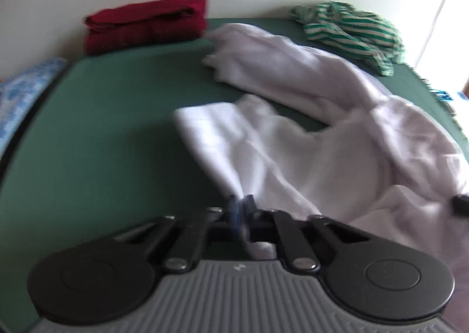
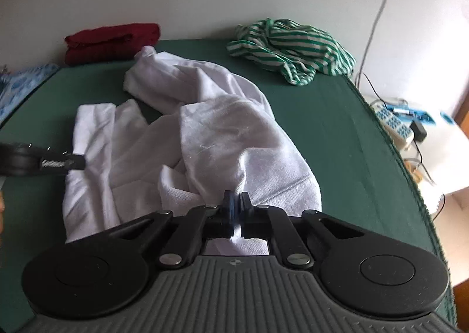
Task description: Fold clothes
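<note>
Fingers: my left gripper (image 1: 241, 209) and right gripper (image 2: 236, 206) both clamp the white garment (image 2: 205, 133) | Location: garment crumpled mid green table (image 2: 337, 133), nearer than red folded garment (image 2: 112, 42) | Risk: thin pinch may slip, bunching fabric.

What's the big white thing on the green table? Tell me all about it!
The white garment is soft, slightly fuzzy cloth with long tube-shaped parts, rumpled and unfolded in the middle of the green table. The left gripper and right gripper each pinch a near edge in shut jaws. The folded red cloth lies just behind it.
</note>
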The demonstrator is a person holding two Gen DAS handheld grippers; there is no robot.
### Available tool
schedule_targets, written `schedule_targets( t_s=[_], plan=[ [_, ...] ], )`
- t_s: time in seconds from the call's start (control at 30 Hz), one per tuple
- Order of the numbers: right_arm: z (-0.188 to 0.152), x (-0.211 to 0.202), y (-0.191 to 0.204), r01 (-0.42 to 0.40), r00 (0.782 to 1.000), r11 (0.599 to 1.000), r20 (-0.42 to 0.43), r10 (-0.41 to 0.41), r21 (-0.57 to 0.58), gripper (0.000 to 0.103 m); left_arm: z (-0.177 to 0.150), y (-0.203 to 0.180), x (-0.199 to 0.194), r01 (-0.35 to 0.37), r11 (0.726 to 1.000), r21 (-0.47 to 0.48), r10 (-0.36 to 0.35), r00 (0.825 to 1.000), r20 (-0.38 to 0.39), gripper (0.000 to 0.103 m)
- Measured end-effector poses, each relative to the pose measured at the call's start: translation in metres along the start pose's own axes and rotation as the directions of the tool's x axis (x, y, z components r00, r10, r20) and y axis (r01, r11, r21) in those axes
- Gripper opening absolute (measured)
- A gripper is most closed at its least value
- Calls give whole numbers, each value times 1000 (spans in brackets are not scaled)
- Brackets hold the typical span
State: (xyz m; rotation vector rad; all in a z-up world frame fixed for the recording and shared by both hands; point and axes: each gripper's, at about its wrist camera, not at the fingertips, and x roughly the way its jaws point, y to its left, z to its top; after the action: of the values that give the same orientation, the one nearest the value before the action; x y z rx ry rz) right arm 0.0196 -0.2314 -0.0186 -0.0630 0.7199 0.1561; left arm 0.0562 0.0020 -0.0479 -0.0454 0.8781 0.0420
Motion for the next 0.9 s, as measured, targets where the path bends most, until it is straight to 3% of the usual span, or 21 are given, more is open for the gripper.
schedule_targets(
  t_s=[0.07, 0.13, 0.23, 0.33, 0.4, 0.43, 0.5, 0.57, 0.6, 0.63, 0.73, 0.8, 0.83, 0.9],
  plan=[
    [7, -17, -24, 7, 998, 996, 60, -13, 94, 3, -1, 24, -12, -14, 1000, -24, 14, 1000, 17, 4],
    [12, -35, -49, 16, 993, 982, 112, -38, 188, 2, -5, 51, -36, -95, 995, -36, 97, 993, 67, 0],
    [-2, -70, -101, 102, 982, 938, 116, -148, 331, 1, -16, 104, -79, -157, 981, -111, 170, 978, 118, 0],
    [-27, -82, -134, 206, 972, 901, 29, -235, 381, 1, -34, 156, -114, -142, 971, -191, 163, 982, 100, 0],
    [-47, -80, -146, 298, 952, 879, -49, -302, 373, 5, -42, 168, -123, -121, 966, -229, 144, 986, 89, 1],
    [-53, -75, -149, 345, 937, 852, -97, -334, 395, 13, -46, 167, -125, -104, 964, -245, 131, 987, 96, 3],
    [-64, -66, -155, 408, 913, 802, -178, -367, 436, 22, -50, 150, -119, -59, 968, -243, 81, 993, 81, 22],
    [-64, -62, -150, 265, 964, 824, -129, -232, 502, 29, -50, 117, -107, -13, 980, -197, 30, 996, 80, 65],
    [-64, -59, -145, 207, 978, 835, -106, -178, 510, 35, -50, 98, -100, 2, 986, -167, 13, 996, 86, 70],
    [-59, -53, -134, 193, 981, 868, -96, -168, 456, 44, -49, 80, -92, 17, 990, -140, -4, 996, 88, 74],
    [-48, -35, -101, 161, 987, 946, -69, -147, 282, 47, -39, 34, -60, 62, 994, -93, -57, 997, 53, 78],
    [-43, -22, -87, 220, 975, 964, -37, -217, 151, 54, -31, 13, -35, 102, 990, -102, -103, 995, -5, 80],
    [-41, -15, -84, 246, 969, 965, -31, -244, 97, 64, -27, 5, -26, 99, 990, -102, -102, 995, -23, 75],
    [-40, -3, -80, 252, 968, 967, -27, -251, 24, 68, -21, -9, -14, 74, 995, -68, -75, 997, -21, 71]
  ],
)
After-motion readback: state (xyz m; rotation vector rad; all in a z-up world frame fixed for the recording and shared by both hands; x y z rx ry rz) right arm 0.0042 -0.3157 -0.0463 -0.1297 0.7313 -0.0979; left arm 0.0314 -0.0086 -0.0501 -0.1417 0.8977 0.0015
